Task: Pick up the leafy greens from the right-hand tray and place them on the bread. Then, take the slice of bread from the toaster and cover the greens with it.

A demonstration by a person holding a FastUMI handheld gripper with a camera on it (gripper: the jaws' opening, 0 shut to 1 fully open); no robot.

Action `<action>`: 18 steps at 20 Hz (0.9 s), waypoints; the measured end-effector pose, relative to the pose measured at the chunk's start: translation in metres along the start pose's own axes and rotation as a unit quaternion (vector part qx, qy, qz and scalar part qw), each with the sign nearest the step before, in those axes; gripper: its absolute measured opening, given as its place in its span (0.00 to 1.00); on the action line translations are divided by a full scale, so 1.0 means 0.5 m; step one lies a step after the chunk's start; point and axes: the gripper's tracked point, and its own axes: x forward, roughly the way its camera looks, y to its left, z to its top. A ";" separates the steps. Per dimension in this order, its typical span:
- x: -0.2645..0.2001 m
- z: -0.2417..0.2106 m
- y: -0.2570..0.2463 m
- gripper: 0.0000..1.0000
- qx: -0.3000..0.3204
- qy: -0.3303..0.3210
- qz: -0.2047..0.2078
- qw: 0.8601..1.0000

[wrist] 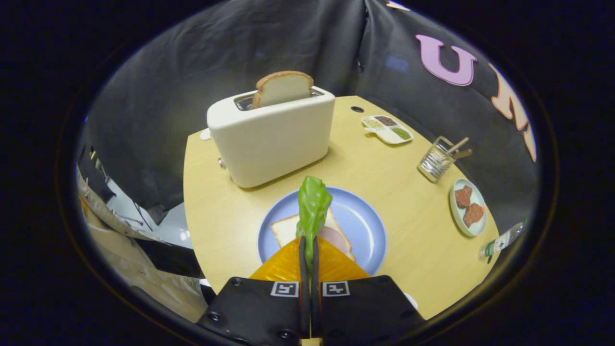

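Note:
My gripper is shut on a green leaf that sticks up from between the fingers. Below and just beyond the fingers lies a slice of bread with a pink slice of ham on it, both on a blue plate. Beyond the plate stands a white toaster with a slice of bread poking up out of its slot.
On the round wooden table, right of the toaster, sit a small divided tray of seasonings, a wire holder with utensils, a pale plate with two brown pieces and a small bottle at the table's edge.

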 end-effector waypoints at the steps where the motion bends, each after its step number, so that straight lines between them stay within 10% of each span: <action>1: 0.006 0.004 0.007 0.04 -0.003 0.000 0.004 1.000; 10: 0.068 -0.019 -0.021 0.12 -0.006 0.029 -0.008 1.000; 18: 0.081 -0.032 -0.049 0.59 -0.009 0.037 -0.032 0.999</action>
